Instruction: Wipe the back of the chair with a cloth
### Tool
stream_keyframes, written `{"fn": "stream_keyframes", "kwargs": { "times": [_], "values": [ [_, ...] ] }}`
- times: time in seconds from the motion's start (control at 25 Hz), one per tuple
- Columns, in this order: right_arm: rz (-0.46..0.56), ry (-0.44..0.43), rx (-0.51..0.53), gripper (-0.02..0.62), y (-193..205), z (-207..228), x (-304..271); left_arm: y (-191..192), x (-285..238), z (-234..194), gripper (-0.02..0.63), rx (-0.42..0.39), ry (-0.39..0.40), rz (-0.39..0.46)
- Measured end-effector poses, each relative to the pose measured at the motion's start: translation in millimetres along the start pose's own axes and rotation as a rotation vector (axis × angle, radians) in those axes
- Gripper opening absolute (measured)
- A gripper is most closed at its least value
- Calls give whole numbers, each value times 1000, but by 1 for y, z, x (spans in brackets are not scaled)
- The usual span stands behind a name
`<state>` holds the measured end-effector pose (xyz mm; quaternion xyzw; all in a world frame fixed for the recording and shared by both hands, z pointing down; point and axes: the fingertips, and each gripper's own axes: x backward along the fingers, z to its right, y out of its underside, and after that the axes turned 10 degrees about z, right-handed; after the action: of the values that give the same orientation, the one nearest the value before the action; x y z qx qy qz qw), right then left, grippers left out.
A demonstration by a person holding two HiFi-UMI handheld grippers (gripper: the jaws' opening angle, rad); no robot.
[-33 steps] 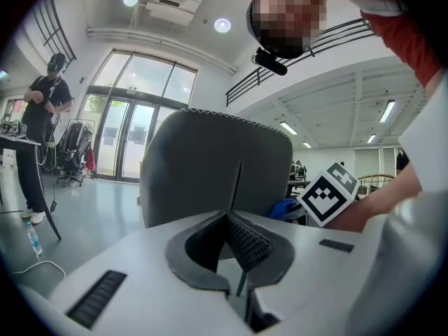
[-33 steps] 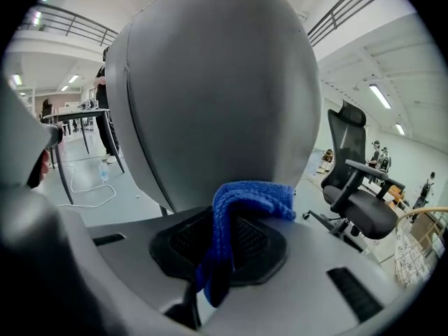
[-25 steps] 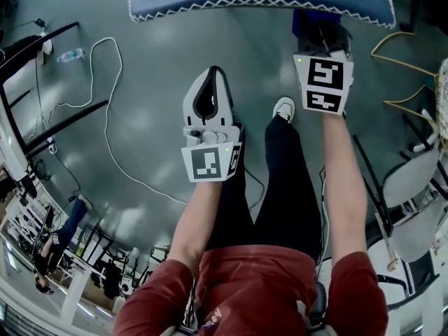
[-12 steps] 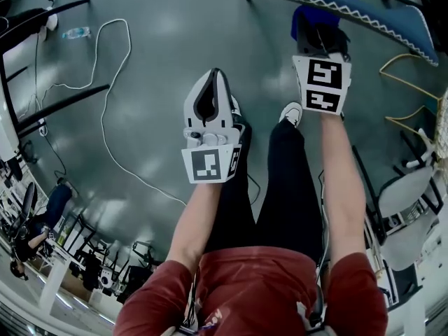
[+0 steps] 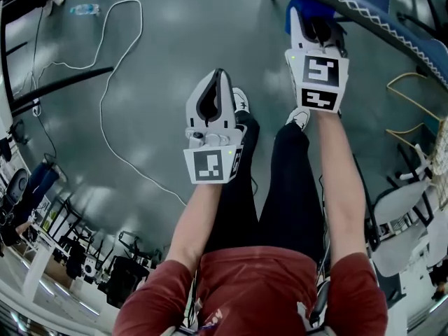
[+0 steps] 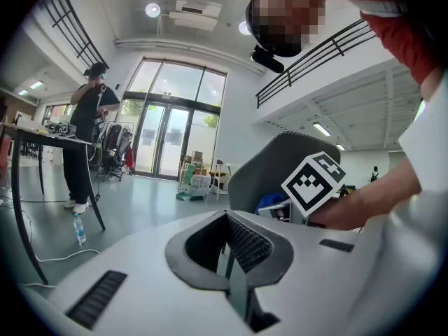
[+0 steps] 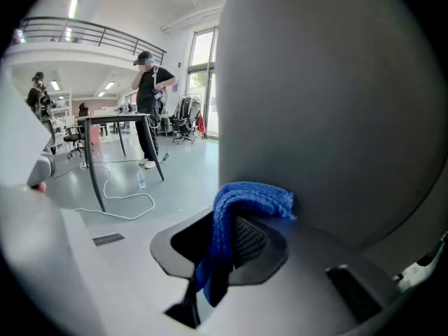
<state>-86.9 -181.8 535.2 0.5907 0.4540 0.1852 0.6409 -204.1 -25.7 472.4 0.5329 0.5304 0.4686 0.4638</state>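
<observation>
Right gripper (image 7: 215,268) clamps the blue cloth (image 7: 245,198) at the chair back (image 7: 329,103); left gripper (image 6: 231,254) closed, empty.

The person is wearing a red short-sleeved shirt (image 5: 259,285). From the shirt's hem, black trousers (image 5: 280,187) are running down to white shoes (image 5: 240,101). Beyond the shirt's left sleeve, the left gripper (image 5: 219,74) is showing a light grey shell, a dark-lined opening round black mesh-textured fingers (image 6: 245,243), small round knobs, and a white cube with black square markers (image 5: 212,165). Beyond the shirt's right sleeve, the right gripper (image 5: 316,26) is carrying a like marker cube (image 5: 320,81). A small green light is glowing on each.
</observation>
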Motion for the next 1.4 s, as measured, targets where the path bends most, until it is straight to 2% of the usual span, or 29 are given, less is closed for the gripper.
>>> {"fn": "stream_keyframes", "kwargs": {
  "times": [0.16,0.28,0.4,0.6,0.76,0.96,1.2,1.4],
  "values": [
    [-8,-45,15,61,-26,-38,-25,-20,-4,-37,14,4,-28,5],
    [2,-48,17,61,-25,-52,-40,-12,-4,-56,14,-2,-40,8],
    [4,-44,11,61,-16,-52,-40,-5,1,-59,14,-6,-46,10],
    [3,-58,9,61,-22,-59,-36,-9,1,-60,14,-1,-39,0],
    [20,-68,-59,61,-24,-59,-18,-3,-4,-45,13,-12,-6,-6],
    [72,-66,-83,61,-42,-49,21,-10,-15,-20,14,-33,36,-10],
    [86,-3,-119,61,-28,-13,83,-19,-27,25,14,-37,106,-6],
    [58,91,-139,61,-16,32,133,-25,-39,68,14,-31,165,1]
  ]
}}
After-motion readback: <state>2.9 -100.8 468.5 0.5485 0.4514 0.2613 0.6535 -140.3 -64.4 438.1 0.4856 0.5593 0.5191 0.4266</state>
